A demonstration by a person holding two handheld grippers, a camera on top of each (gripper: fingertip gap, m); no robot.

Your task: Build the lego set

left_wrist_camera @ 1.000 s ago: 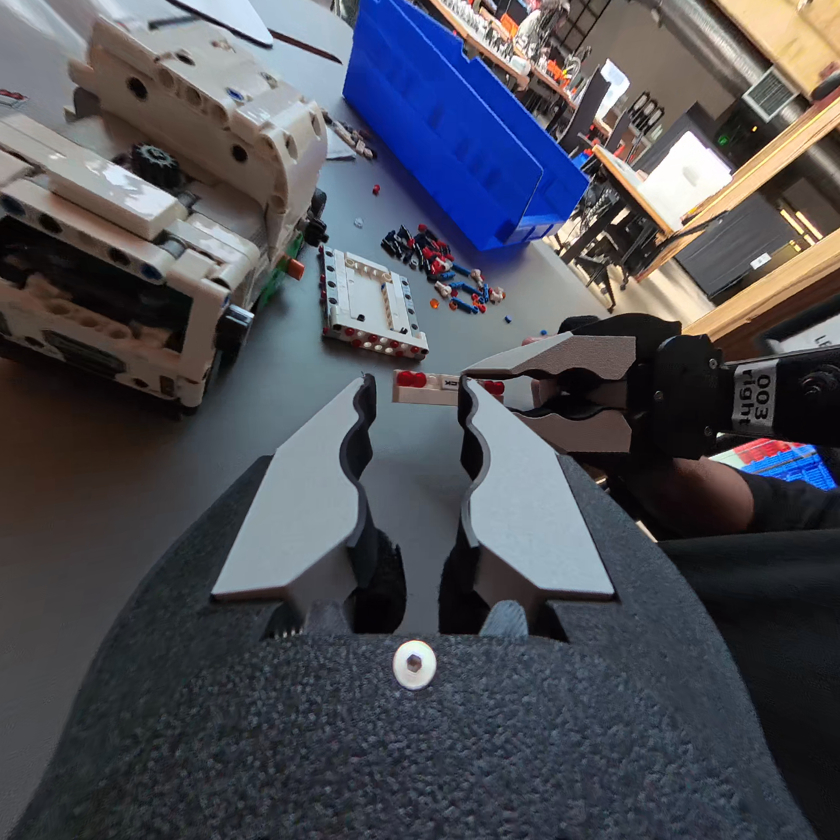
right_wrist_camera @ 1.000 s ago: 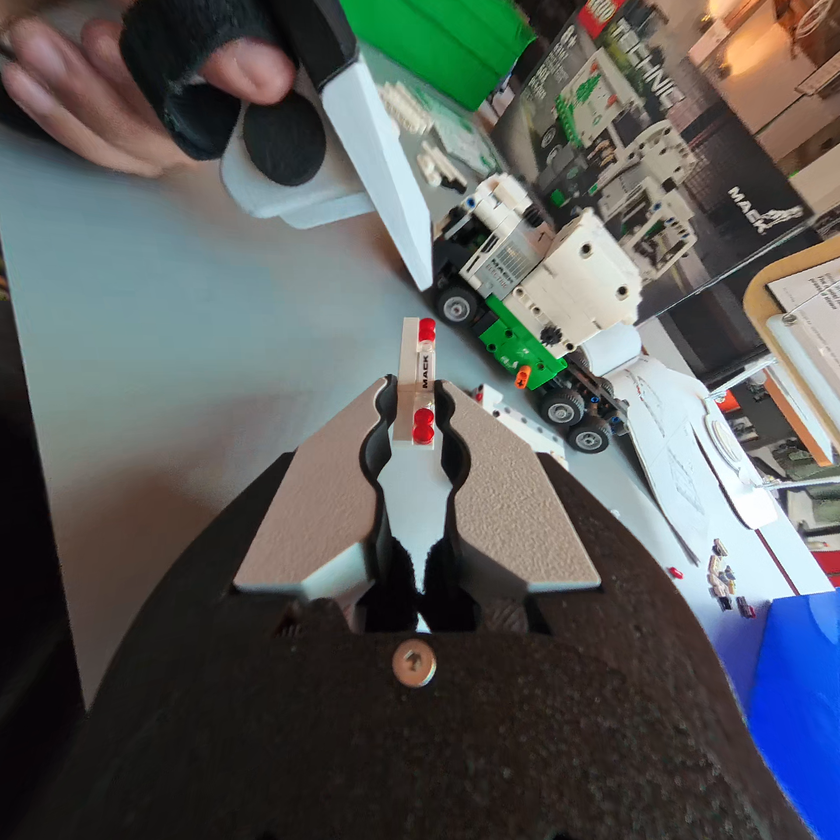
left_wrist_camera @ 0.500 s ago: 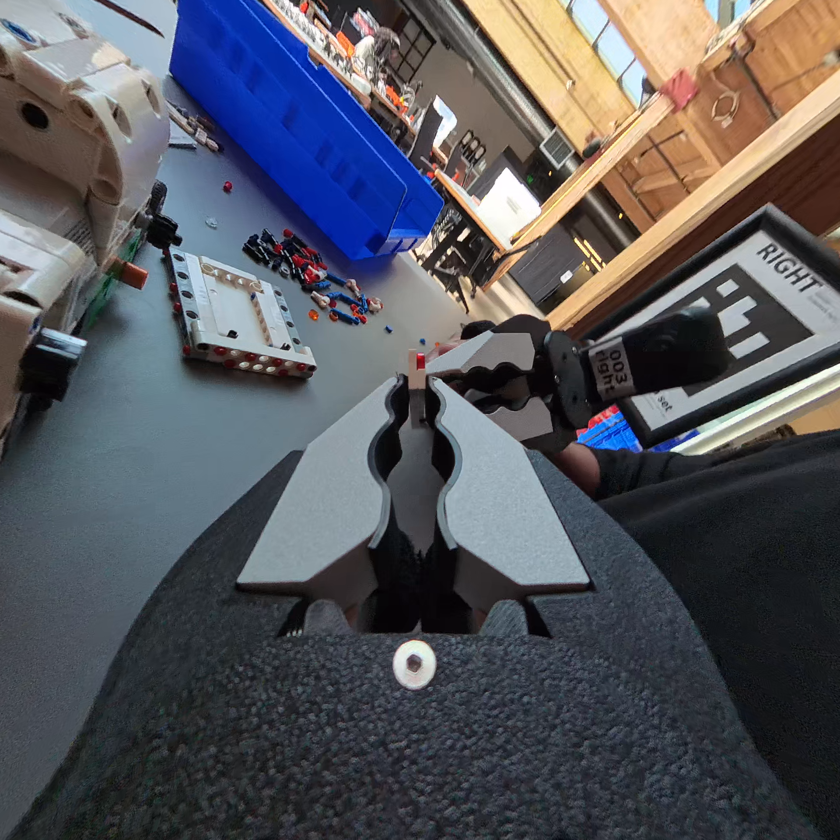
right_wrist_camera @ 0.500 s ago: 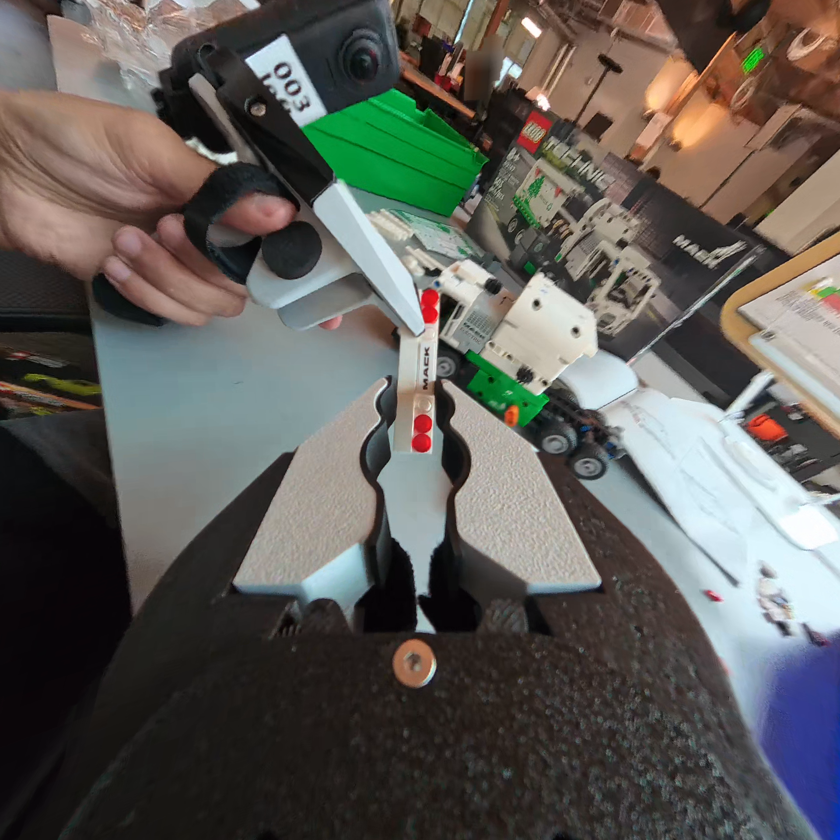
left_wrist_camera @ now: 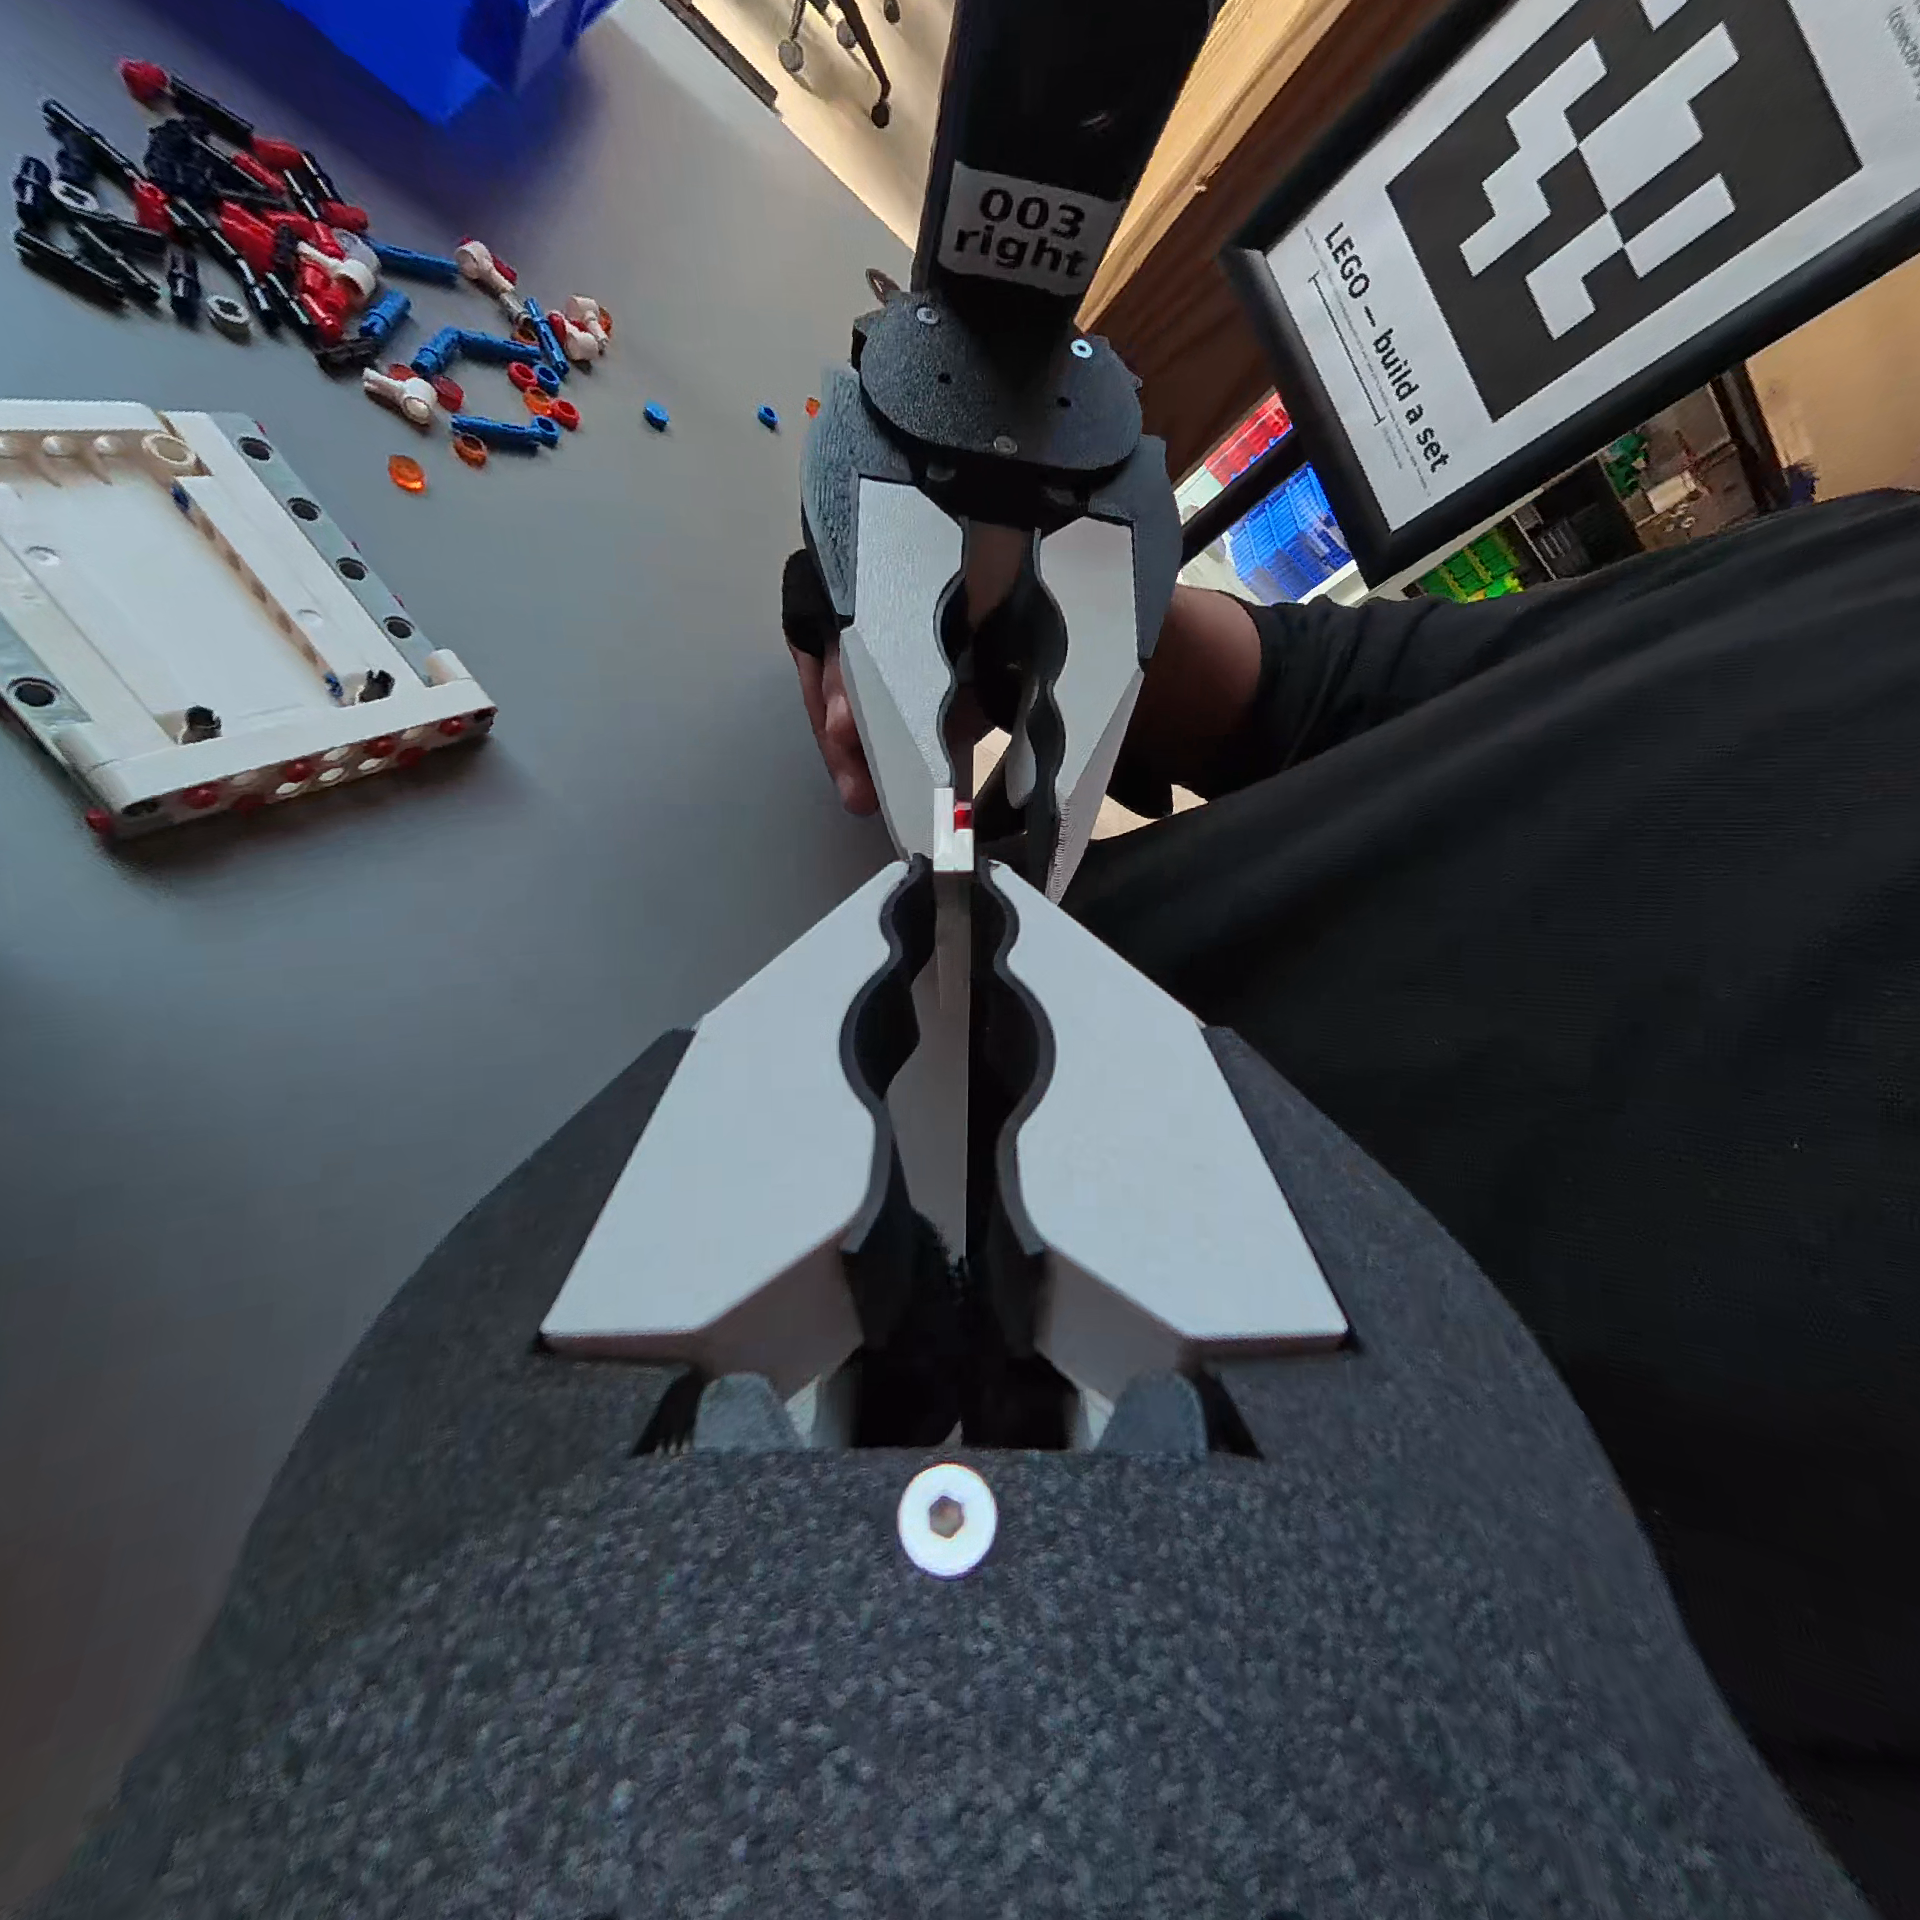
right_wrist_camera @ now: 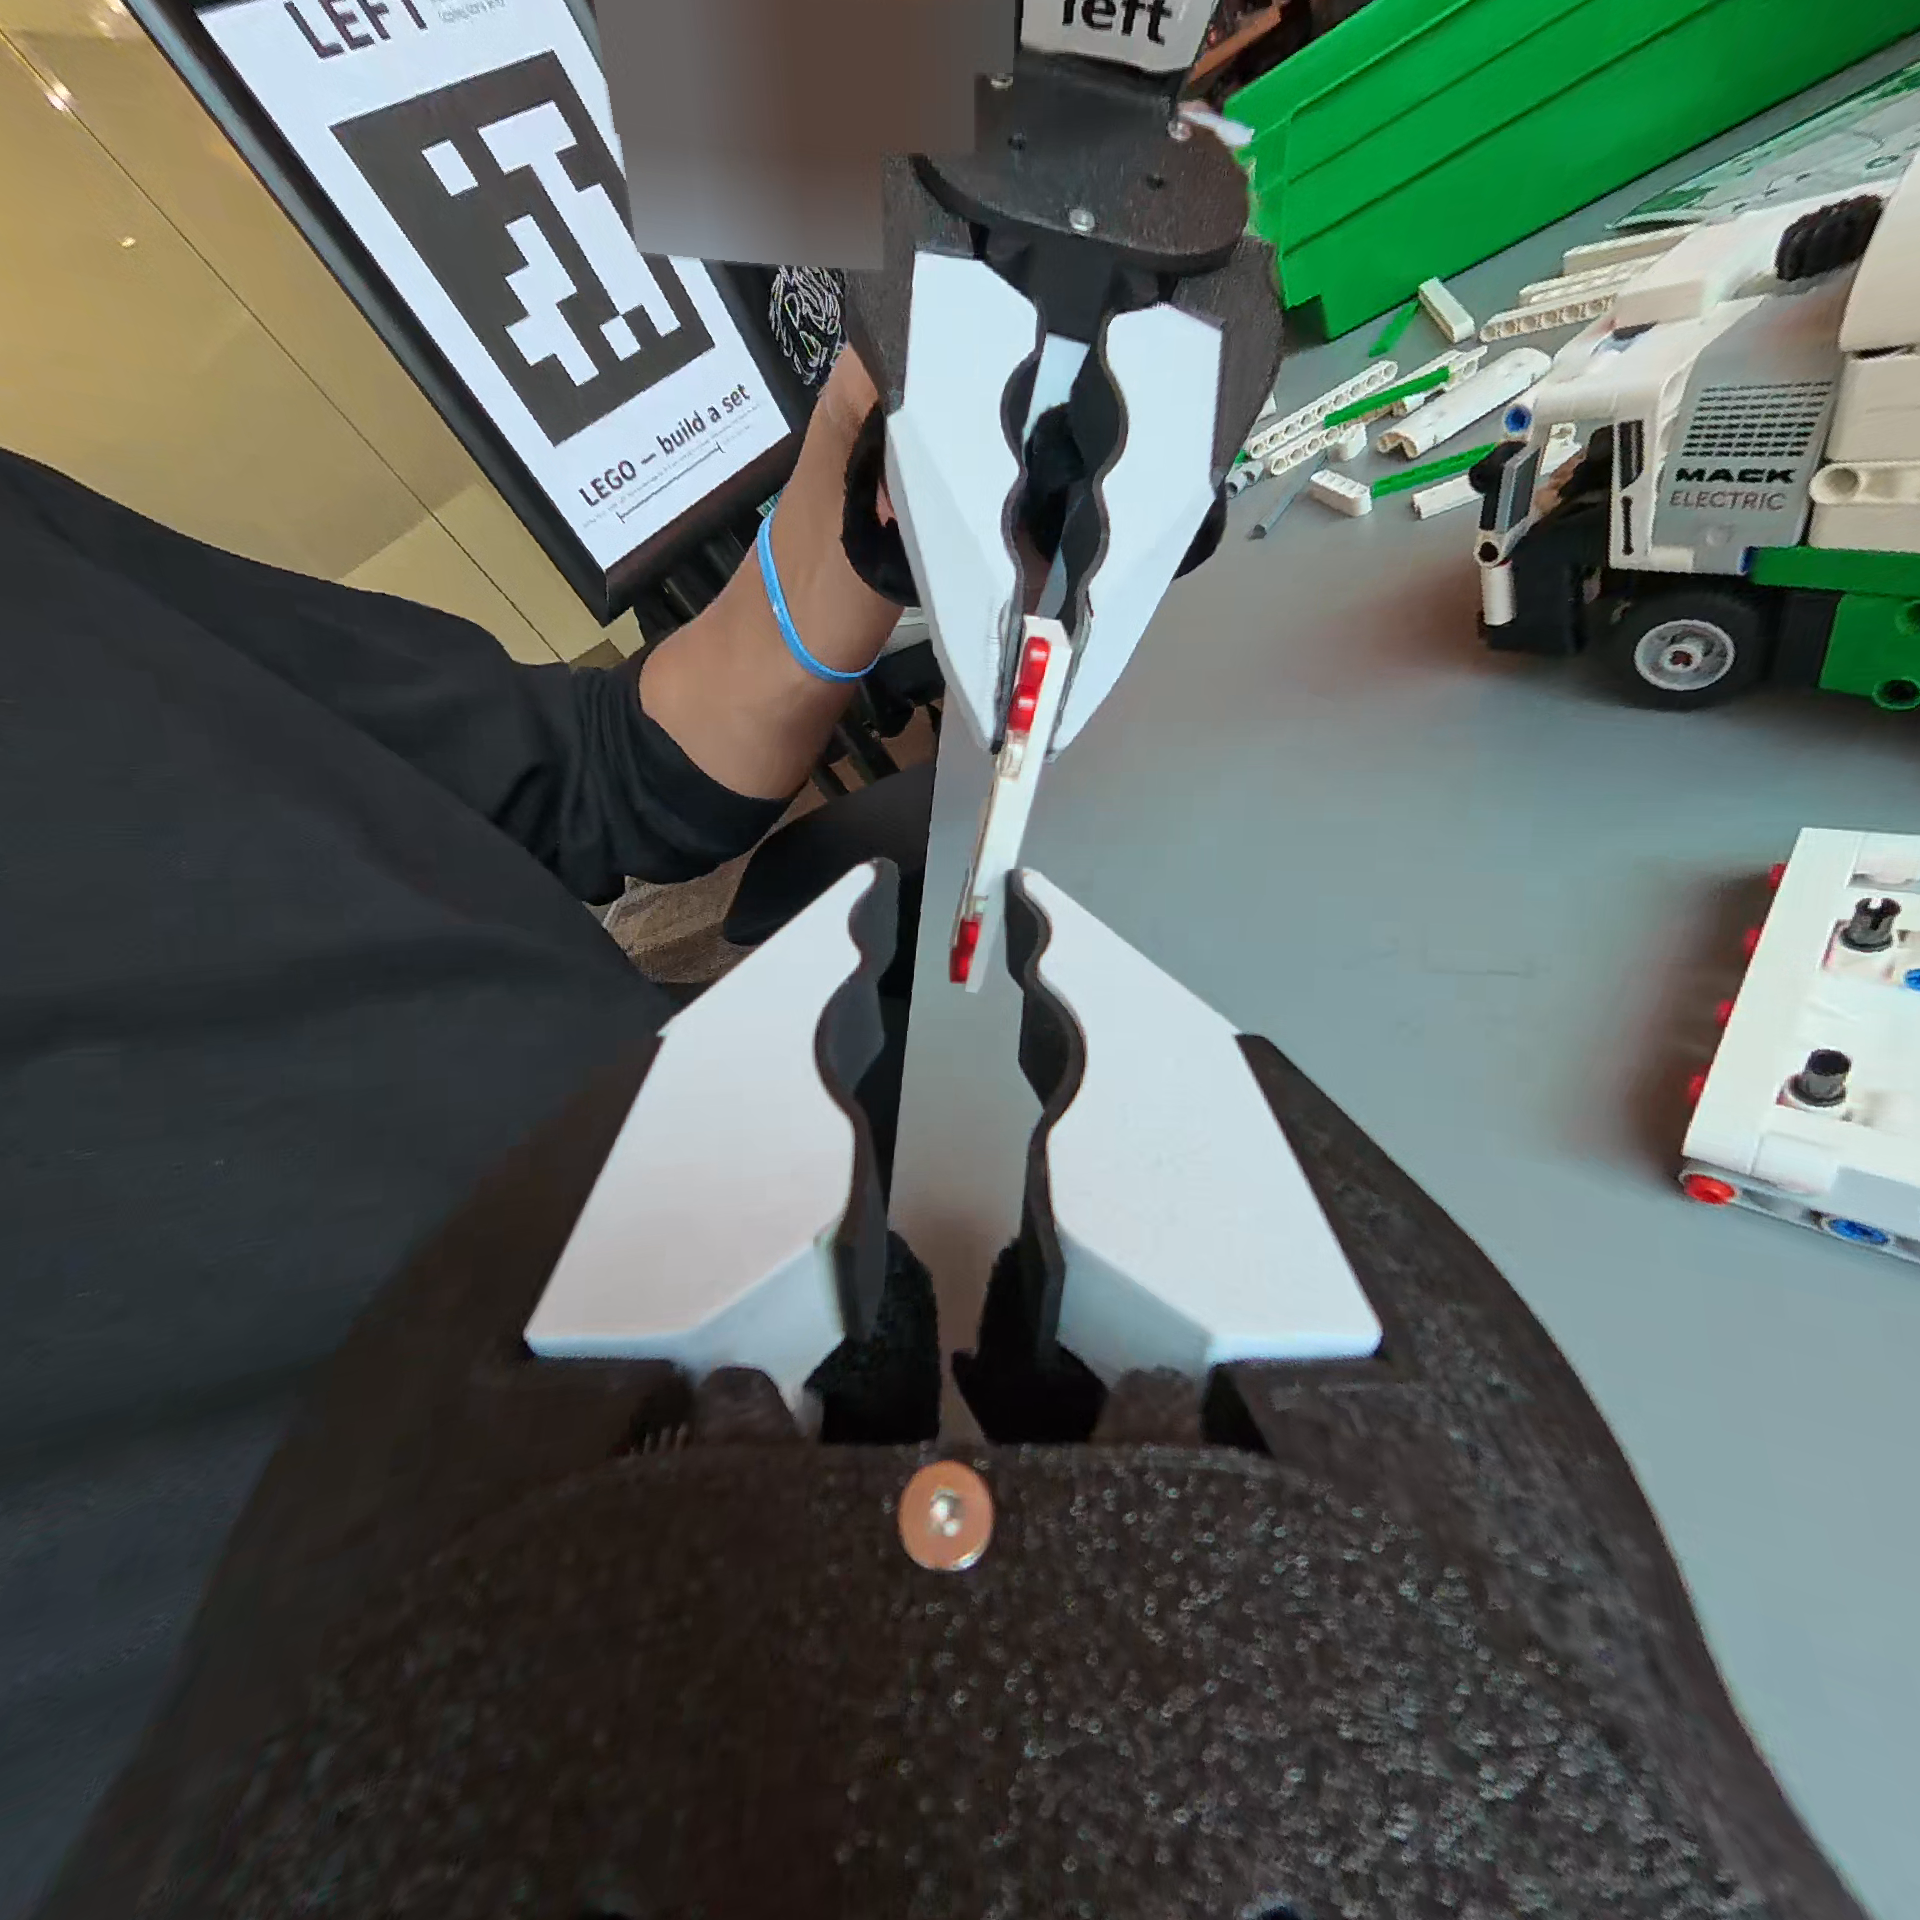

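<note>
Narrow white brick strip with red studs [right_wrist_camera: 1006,821], pinched at one end by the left gripper [left_wrist_camera: 954,864].

The right gripper [right_wrist_camera: 951,883] stands spread around the strip's other end, one pad touching it, a gap on the other side. Beside the strip, on the grey table [right_wrist_camera: 1403,831], sit a white studded frame panel [left_wrist_camera: 208,623] and a white-and-green toy truck [right_wrist_camera: 1714,499].

Glossy plastic white strip [right_wrist_camera: 1013,790]; matt grey table [right_wrist_camera: 1455,852]; grainy black claw housing [left_wrist_camera: 935,1714].
</note>
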